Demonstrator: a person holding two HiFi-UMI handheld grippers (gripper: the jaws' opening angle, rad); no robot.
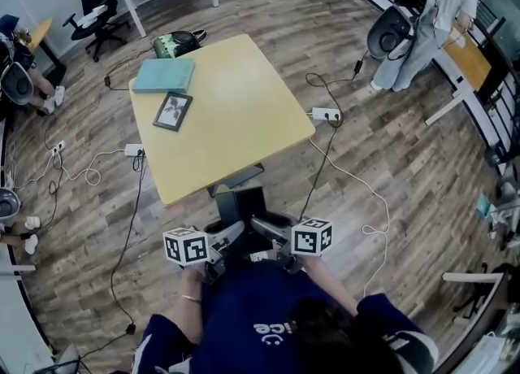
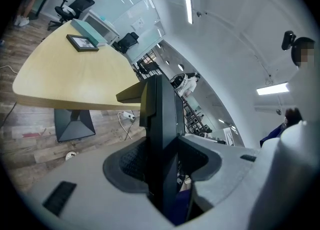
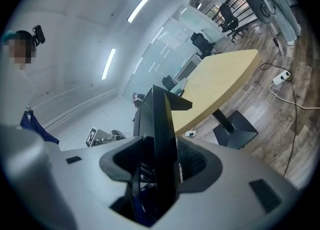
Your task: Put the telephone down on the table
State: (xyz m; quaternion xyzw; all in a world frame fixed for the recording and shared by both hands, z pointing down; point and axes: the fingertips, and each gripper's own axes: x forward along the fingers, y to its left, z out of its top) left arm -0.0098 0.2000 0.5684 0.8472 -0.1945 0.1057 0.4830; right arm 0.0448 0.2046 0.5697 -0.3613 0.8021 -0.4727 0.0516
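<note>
Black, rigid plastic: the slab-shaped telephone [image 1: 243, 206] stands edge-up between both grippers. The left gripper [image 1: 230, 236] and the right gripper [image 1: 266, 228] each clamp its flat faces from opposite ends. The pale yellow square counter [image 1: 244, 112] lies ahead of them. The telephone looks stiff, smooth and probably slippery, so its broad faces seem the safest hold.

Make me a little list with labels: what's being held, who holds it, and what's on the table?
held thing: black telephone, in the air before the table's near edge
left gripper: clamped on the telephone
right gripper: clamped on the telephone too
table: yellow top, telephone not yet on it
on the table: teal book and framed picture, side by side near the far left corner
</note>
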